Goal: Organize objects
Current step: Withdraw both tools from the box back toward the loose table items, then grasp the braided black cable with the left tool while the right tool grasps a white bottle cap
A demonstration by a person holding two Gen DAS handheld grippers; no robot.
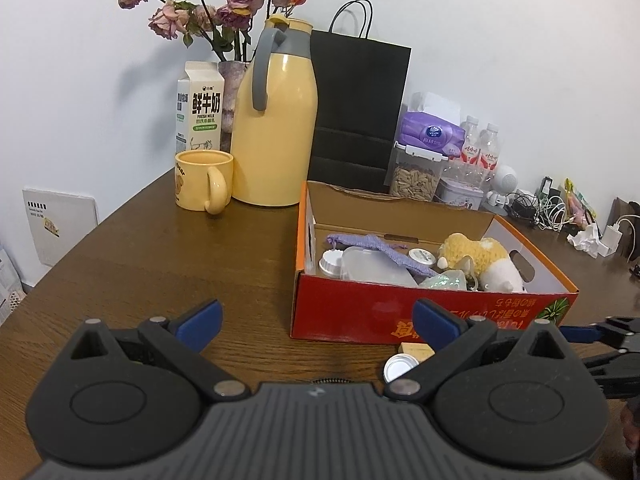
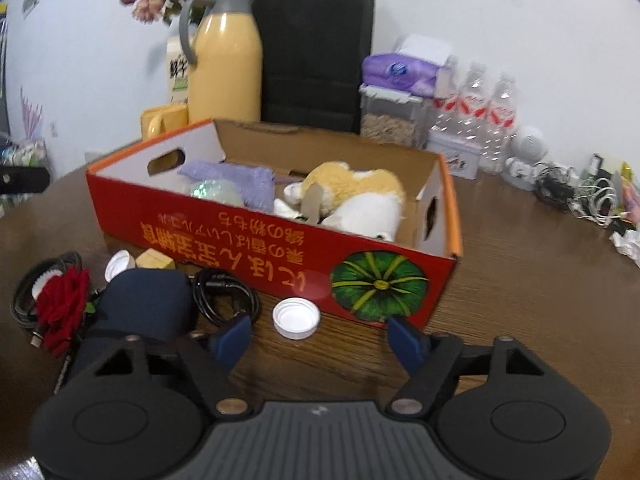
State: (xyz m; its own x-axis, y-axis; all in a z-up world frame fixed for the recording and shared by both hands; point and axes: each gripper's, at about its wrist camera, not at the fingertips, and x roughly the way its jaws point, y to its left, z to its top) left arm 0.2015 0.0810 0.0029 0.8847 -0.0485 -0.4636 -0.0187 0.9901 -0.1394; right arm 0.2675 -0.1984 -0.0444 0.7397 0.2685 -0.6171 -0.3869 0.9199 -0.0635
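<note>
right tongs [image 2: 320, 340]: standing spread with nothing between the blue pads, tilting down at the table [image 2: 520, 300]; the view is blurring slightly.
cap [image 2: 296, 317]: lying open side up just ahead of the right tongs, between the two pads' lines and slightly left of centre; judging by the aim, this is the next thing being gone for.
cable [image 2: 224, 296]: coiling just beyond the left pad, beside the cap.
pouch [image 2: 148, 304]: dark blue, sitting left of the right tongs, partly hiding their left arm.
rose [image 2: 64, 308]: lying further left, over another coiled lead.
block [image 2: 154, 259]: a small tan piece beyond the pouch, touching the box's front wall, with a second cap [image 2: 119, 265] beside it.
left tongs [image 1: 318, 322]: released wide, empty, pointing gently down over bare wood; probably waiting while the right side is working.
box [image 2: 280, 240]: red, standing just past both tongs, open on top; it is serving as the collecting place.
plush [image 2: 360, 196]: already lying inside the box, right half, with a purple cloth [image 2: 240, 180] on the left.
jug [image 1: 276, 120]: standing far beyond the left tongs, by a mug [image 1: 202, 180].
</note>
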